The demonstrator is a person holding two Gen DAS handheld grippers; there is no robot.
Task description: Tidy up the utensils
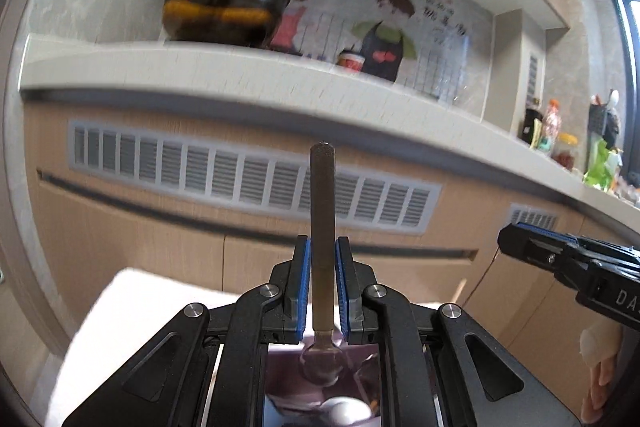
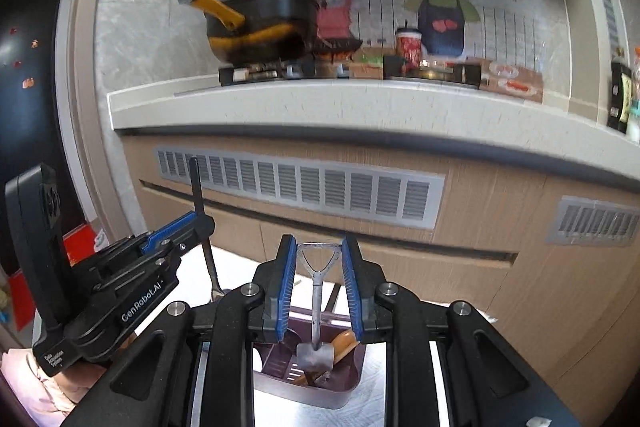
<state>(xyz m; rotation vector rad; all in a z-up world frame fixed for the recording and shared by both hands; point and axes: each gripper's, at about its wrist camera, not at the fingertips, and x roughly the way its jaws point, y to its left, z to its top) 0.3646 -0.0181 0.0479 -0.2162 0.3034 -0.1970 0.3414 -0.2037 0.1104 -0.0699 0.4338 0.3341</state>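
Note:
In the left wrist view my left gripper (image 1: 322,243) is shut on a spoon with a dark brown handle (image 1: 323,195). The handle stands upright and the shiny bowl (image 1: 322,361) hangs below the pads. In the right wrist view my right gripper (image 2: 319,241) is shut on the triangular grip of a small metal shovel-shaped spoon (image 2: 316,291), blade down. Its blade hangs over a dark purple utensil caddy (image 2: 304,397) that holds a wooden spoon (image 2: 344,343). The left gripper (image 2: 200,223) shows at the left there, and the right gripper (image 1: 510,235) at the right edge of the left view.
A pale countertop (image 2: 320,103) runs across ahead with a black pot with yellow handles (image 2: 260,23) on a stove. Below it are wooden cabinet fronts with a grey vent grille (image 2: 300,187). Bottles (image 1: 552,123) stand far right. A white surface (image 1: 132,307) lies under the grippers.

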